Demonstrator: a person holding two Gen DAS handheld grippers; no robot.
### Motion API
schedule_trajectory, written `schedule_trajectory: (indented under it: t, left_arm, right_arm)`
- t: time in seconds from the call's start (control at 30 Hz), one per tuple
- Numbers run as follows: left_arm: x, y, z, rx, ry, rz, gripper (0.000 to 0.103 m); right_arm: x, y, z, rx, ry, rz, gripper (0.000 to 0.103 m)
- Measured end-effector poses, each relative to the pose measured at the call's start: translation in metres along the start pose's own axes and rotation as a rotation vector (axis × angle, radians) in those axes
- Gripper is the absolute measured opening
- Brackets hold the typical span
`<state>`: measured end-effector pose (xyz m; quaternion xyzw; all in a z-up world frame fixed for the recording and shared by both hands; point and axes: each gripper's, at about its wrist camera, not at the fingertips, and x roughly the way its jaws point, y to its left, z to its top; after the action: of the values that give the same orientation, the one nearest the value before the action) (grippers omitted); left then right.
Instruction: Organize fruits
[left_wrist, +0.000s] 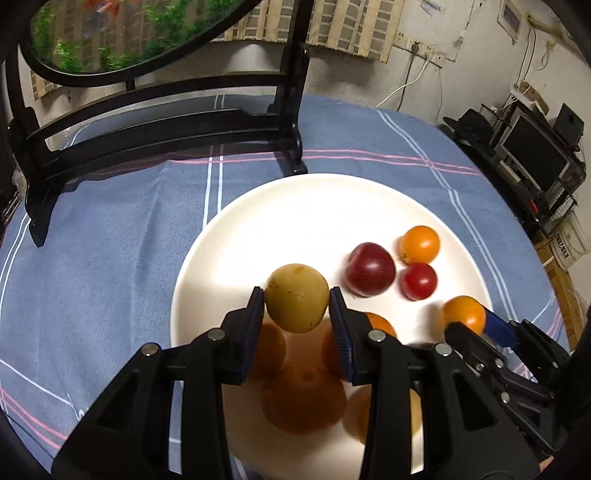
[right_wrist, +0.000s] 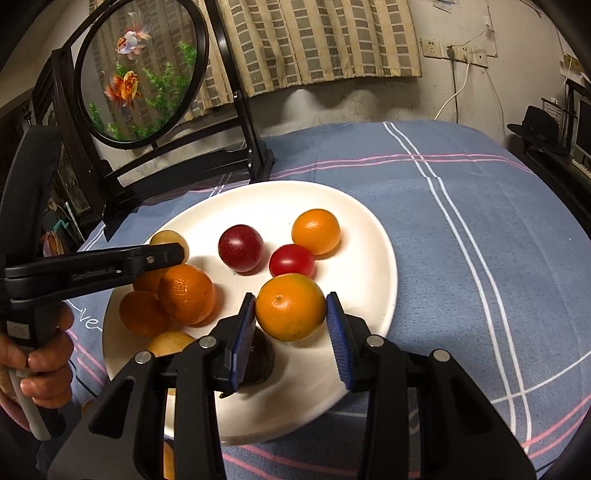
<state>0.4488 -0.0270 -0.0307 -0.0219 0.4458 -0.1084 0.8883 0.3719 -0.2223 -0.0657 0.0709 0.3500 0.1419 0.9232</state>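
Note:
A white plate (left_wrist: 295, 206) (right_wrist: 369, 236) holds the fruit. My left gripper (left_wrist: 296, 304) is shut on a yellow-green fruit (left_wrist: 296, 302), held above a pile of oranges (left_wrist: 303, 398). In the right wrist view that fruit (right_wrist: 169, 240) peeks out behind the left gripper's fingers (right_wrist: 162, 254). My right gripper (right_wrist: 290, 312) is shut on an orange (right_wrist: 290, 312), also seen in the left wrist view (left_wrist: 463, 314). On the plate lie a dark red plum (left_wrist: 369, 274) (right_wrist: 240, 247), a red tomato (left_wrist: 418, 281) (right_wrist: 291, 260) and another orange (left_wrist: 420, 244) (right_wrist: 316, 231).
A black wooden stand (left_wrist: 166, 129) with a round goldfish panel (right_wrist: 138, 72) stands on the blue checked cloth (right_wrist: 480, 240) behind the plate. A yellow fruit (right_wrist: 170, 343) and a dark fruit (right_wrist: 258, 360) lie at the plate's near side. Shelves with electronics (left_wrist: 535, 155) stand at right.

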Motion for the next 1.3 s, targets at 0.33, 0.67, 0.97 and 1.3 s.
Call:
schedule_trajectory:
  t: [0.33,0.67,0.97,1.3]
  left_arm:
    - [-0.053,0.002,-0.019,0.009,-0.117,0.097,0.091]
    - [-0.147,0.008,-0.130,0.012,-0.207,0.112,0.101]
    - [-0.172,0.023,-0.216,-0.046,-0.202,0.117,0.101]
    - [-0.181,0.027,-0.222,-0.069,-0.239,0.172,0.100]
  right_arm:
    - [-0.037,0.011,0.001,-0.022,-0.065,0.029,0.065]
    - [-0.081,0.042,-0.054,-0.043,-0.002,0.109,0.066]
    - [-0.116,0.068,-0.112,-0.094,0.112,0.218,0.066]
    - [-0.138,0.097,-0.141,-0.254,0.164,0.299,0.060]
